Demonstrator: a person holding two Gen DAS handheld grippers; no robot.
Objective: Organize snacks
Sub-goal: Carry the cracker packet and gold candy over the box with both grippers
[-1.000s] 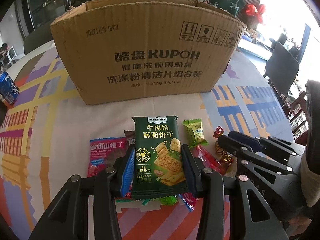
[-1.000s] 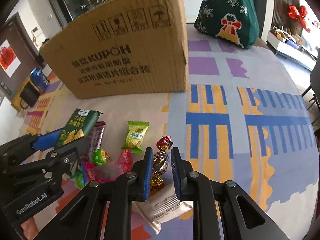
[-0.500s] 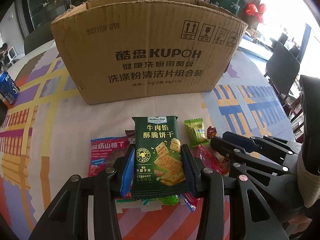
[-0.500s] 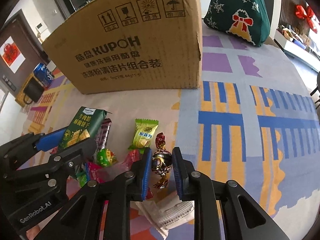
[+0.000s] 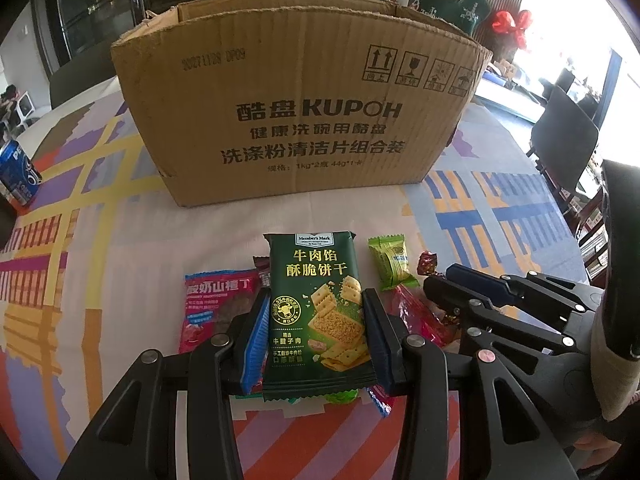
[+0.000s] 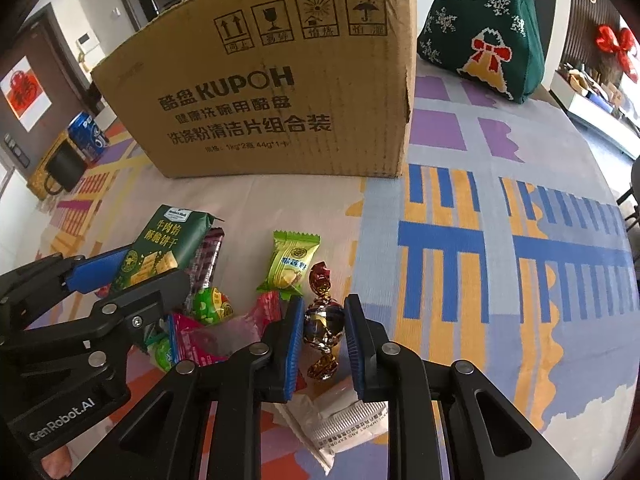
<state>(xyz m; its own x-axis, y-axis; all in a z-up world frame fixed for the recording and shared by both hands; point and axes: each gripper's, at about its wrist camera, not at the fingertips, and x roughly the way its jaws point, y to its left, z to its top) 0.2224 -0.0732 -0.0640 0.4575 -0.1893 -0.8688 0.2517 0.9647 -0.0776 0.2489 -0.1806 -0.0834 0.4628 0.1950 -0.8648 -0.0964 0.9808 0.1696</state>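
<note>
Left wrist view: the left tongs (image 5: 316, 340) are clamping a green cracker pack (image 5: 318, 312) by its long sides, its long axis pointing at the box (image 5: 296, 120).
Right wrist view: the right tongs (image 6: 322, 334) are straddling a foil candy (image 6: 324, 326); the pads (image 6: 295, 344) look to be touching or nearly touching the wrapper, so I cannot tell whether they are gripping yet.
Key relation: the box is lying straight ahead of both tongs, open side up, so each snack probably has to go up and over its near wall.
Nearer: the candy is lying closer to the box's right corner.
Pack look: flat, glossy, dark green with cracker pictures.
Candy look: small ball, twisted ends, shiny and probably slippery.
Leftovers: a lime pouch (image 6: 290, 264), red and pink packs are waiting in front of the box.
</note>
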